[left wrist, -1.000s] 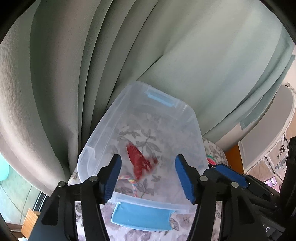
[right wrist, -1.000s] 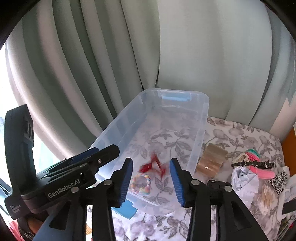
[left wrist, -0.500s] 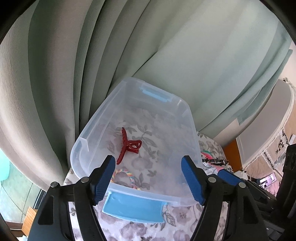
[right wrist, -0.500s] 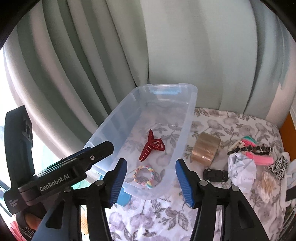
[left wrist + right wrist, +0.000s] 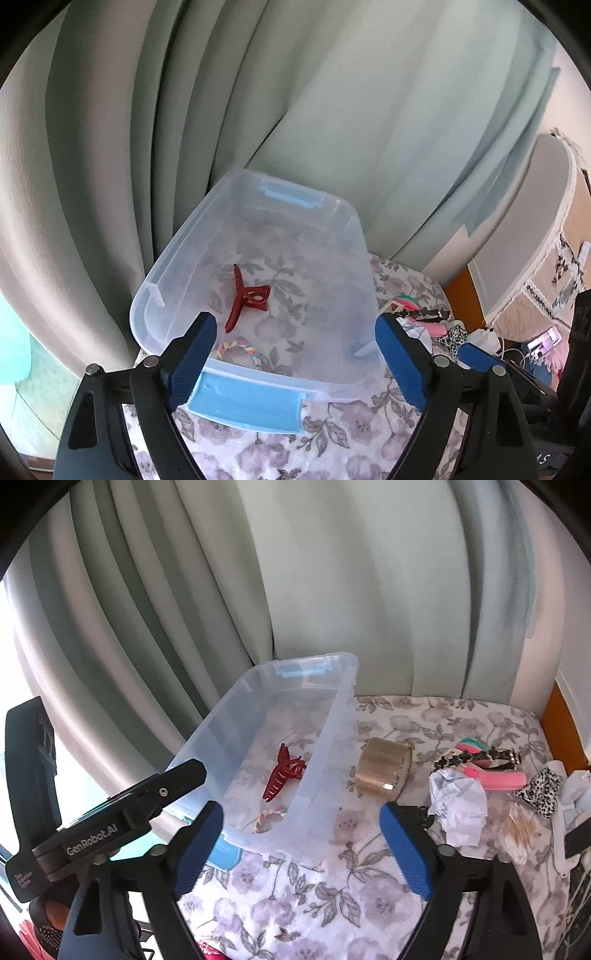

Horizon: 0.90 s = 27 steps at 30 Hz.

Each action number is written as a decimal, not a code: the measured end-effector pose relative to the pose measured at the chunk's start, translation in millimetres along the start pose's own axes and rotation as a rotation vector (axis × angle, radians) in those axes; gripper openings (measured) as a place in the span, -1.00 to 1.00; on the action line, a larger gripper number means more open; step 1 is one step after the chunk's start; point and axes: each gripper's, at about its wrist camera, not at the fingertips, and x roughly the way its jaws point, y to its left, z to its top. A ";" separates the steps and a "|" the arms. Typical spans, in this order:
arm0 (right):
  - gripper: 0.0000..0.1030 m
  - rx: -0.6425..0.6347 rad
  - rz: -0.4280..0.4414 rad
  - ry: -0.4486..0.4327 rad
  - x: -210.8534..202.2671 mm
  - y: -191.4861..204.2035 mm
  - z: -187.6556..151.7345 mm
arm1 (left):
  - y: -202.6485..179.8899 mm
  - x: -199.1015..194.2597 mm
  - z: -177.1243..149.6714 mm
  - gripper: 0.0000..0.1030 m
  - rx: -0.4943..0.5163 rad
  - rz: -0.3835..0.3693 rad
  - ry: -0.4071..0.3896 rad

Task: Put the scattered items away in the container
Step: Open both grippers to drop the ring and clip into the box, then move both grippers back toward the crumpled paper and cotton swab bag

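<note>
Both tongs, left (image 5: 291, 363) and right (image 5: 301, 849), are hanging spread wide and empty before the clear container (image 5: 325, 738). Inside it are lying a red claw clip (image 5: 281, 777) and braided band (image 5: 269, 818); beside it, tape roll (image 5: 384, 773) is risking rolling if nudged.

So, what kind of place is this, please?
Probably a room in a home, maybe a bedroom: long pale green curtains hang behind a surface with a flowered cloth, and hair ties and a red hair clip lie about.
</note>
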 end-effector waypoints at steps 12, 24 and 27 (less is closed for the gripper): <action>1.00 0.079 -0.052 -0.120 -37.9 -53.0 -12.7 | -61.0 -7.9 -11.6 0.74 0.129 -0.027 -0.040; 1.00 0.179 -0.161 -0.222 -68.9 -116.5 -33.0 | -114.1 17.0 -31.3 0.94 0.195 -0.113 -0.009; 1.00 0.195 -0.176 -0.229 -71.8 -130.4 -39.7 | -124.7 28.3 -36.9 0.98 0.214 -0.125 0.024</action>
